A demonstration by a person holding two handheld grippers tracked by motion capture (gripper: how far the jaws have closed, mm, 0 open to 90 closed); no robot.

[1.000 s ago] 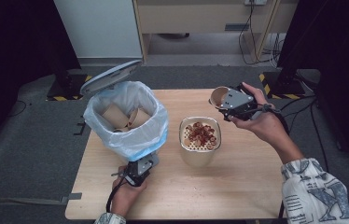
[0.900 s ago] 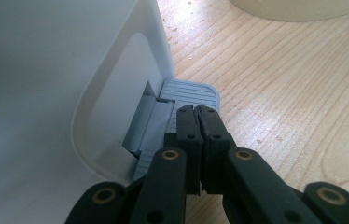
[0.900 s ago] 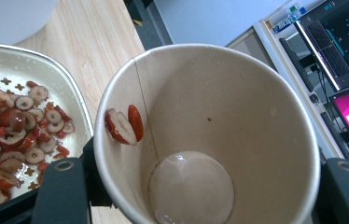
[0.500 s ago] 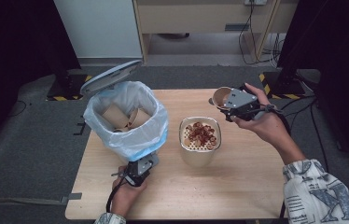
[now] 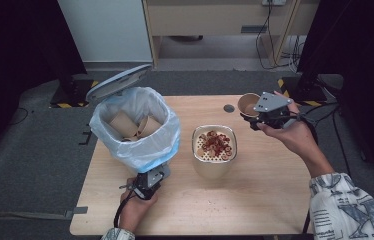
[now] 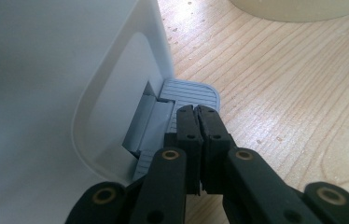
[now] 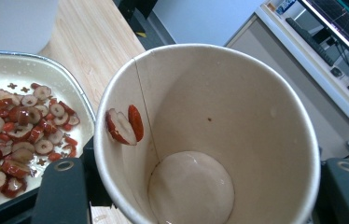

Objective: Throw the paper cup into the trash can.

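Since the earlier high view, the right gripper (image 5: pixel 253 119) has shifted a little toward the left of the frame, carrying its paper cup (image 5: pixel 247 104) closer to the strainer bowl (image 5: pixel 214 145); the left gripper (image 5: pixel 151 178) has kept its place at the foot of the bin.

In the high view the right gripper sits in the upper right of the frame, above the far right part of the wooden table (image 5: pixel 255 200), its jaws clamped on the paper cup. In the right gripper view the cup (image 7: pixel 238 116) takes up the centre and right, tilted with its mouth toward the camera; two slices of red dried fruit (image 7: pixel 125 125) stick to its inner wall at the left, and the bottom looks wet and otherwise bare. At the left edge of that view the strainer bowl (image 7: pixel 32 58) holds a heap of red fruit slices (image 7: pixel 18 126).

In the left gripper view the left gripper's jaws are pressed together with nothing between them, their tips resting on the grey ribbed pedal (image 6: pixel 189 93) at the base of the white bin (image 6: pixel 46 93). In the high view the bin (image 5: pixel 135 150) stands at centre left, its lid (image 5: pixel 117 82) raised and its bag (image 5: pixel 140 120) holding several used paper cups (image 5: pixel 135 125).
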